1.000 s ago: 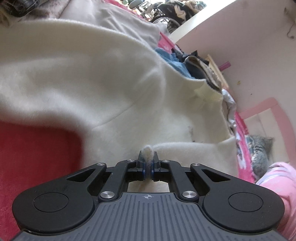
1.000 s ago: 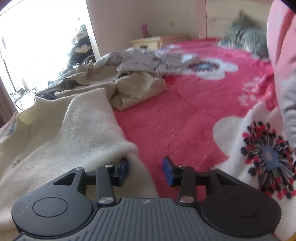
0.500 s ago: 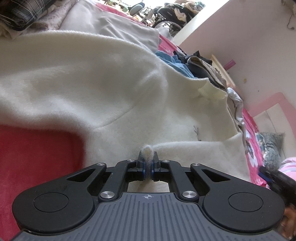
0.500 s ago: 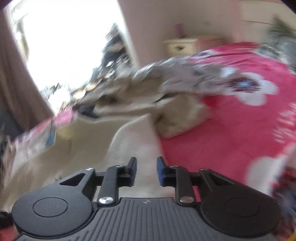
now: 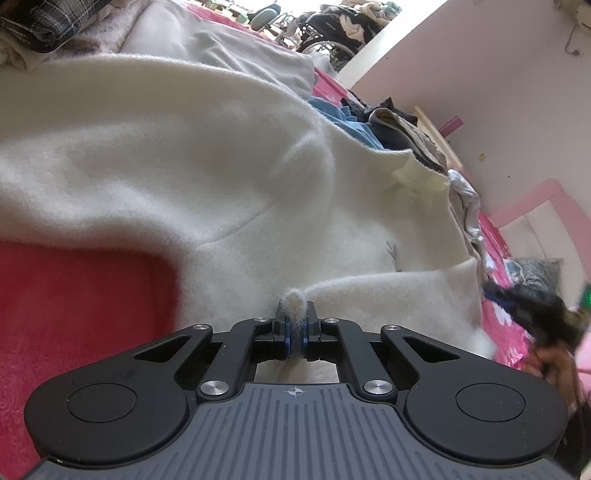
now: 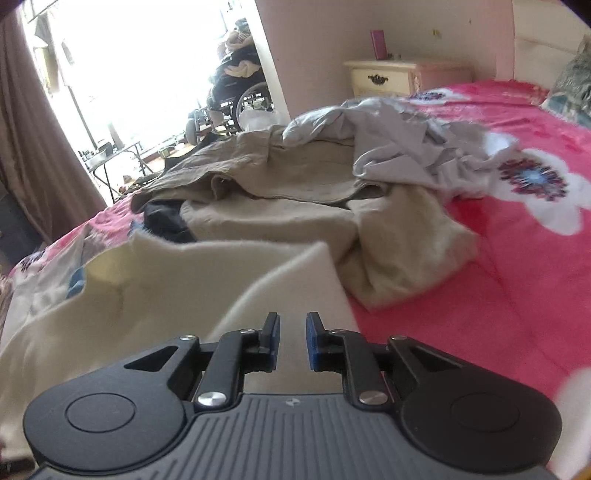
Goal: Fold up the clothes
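Pink walls (image 5: 491, 96) stand round a bed with a red flowery blanket (image 6: 480, 295), and clothes lie all over it.

On the left side, the left gripper (image 5: 295, 325) pinches a tuft of the fuzzy white sweater (image 5: 184, 166). Its jaws are shut tight on that bit of the hem. The sweater lies spread on the blanket, with its collar far from the gripper. A plaid cloth (image 5: 48, 18) peeks in at the top left corner.

In the middle, a folded-over flap of the sweater (image 6: 288, 284) lies right in front of the right gripper (image 6: 291, 343). Its jaws are narrow and closing. White fleece shows through the gap, but it seems to lie under the jaws, not between them, so the blue pads (image 6: 314, 343) do not press on anything yet.

I think the step now is to grab the sweater's other edge so both hands can fold it. To do it well, the right gripper should go low, slip one finger under the edge and bite a good bit of fleece, not just fluff. The left one should keep its hold tight. Then both can lift together so the fold stays straight.

On the right, a tan pile (image 6: 295, 173) and a grey shirt (image 6: 399, 144) wait behind the sweater.

I see no basket or box for clothes. A small bedside cabinet (image 6: 384, 75) stands by the wall with its drawer shut, so I cannot tell what is inside.
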